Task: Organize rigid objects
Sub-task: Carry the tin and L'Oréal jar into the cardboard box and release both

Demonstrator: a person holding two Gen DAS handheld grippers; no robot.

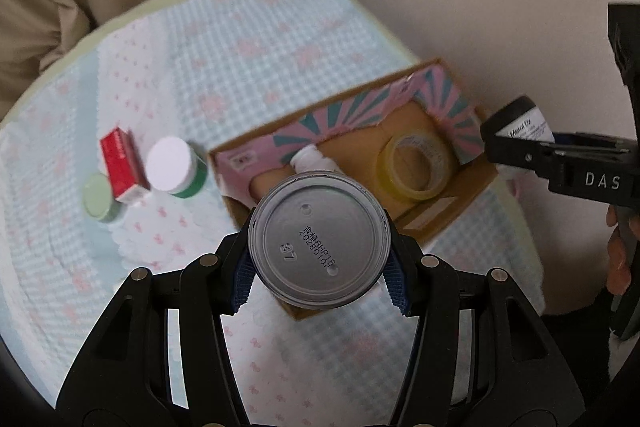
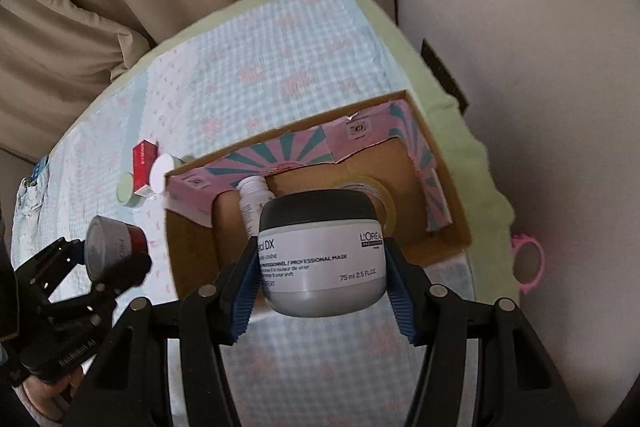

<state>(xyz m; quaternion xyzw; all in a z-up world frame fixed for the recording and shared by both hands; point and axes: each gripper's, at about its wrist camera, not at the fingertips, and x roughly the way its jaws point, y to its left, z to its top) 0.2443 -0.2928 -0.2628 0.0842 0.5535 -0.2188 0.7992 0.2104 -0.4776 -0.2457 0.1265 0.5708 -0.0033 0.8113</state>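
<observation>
Two views, left wrist first. Left gripper [image 1: 319,269] clamped by its blue ribbed pads [image 1: 243,285] on a round silver metal tin [image 1: 319,241], flat stamped end facing the camera, held above the near edge of an open brown cardboard box with pink and teal striped flaps [image 1: 452,115]. Inside the box: a roll of yellowish clear tape [image 1: 416,163] lying flat and a small white bottle [image 1: 310,157] near the left inner flap. Left of the box, on the pale blue checked cloth with pink bows [image 1: 208,59]: a green jar with a white lid [image 1: 174,167], a red and white carton [image 1: 122,167] just beside it, and a small jar with a pale green lid [image 1: 98,201] touching the carton. At right edge, right gripper [image 1: 516,143] closed around a grey jar with a black lid [image 1: 524,121], off the box's right end; part of a hand [image 1: 618,259] below.

Then right wrist. Right gripper [image 2: 322,281] gripping the grey jar with a black lid [image 2: 322,255] on its sides between blue pads [image 2: 244,291], label reading L'Oréal Professional Mask, hanging over the box's [image 2: 440,163] near side. White bottle [image 2: 254,205] and tape roll [image 2: 384,203] partly hidden behind the jar. Beyond the box's left corner: red carton [image 2: 143,167], white-lidded jar [image 2: 162,173], pale green lid [image 2: 128,191]. Lower left, left gripper [image 2: 116,259] holding the silver tin [image 2: 102,247], red band visible on its side. Pink plastic ring [image 2: 528,263] off the cloth's right edge.
</observation>
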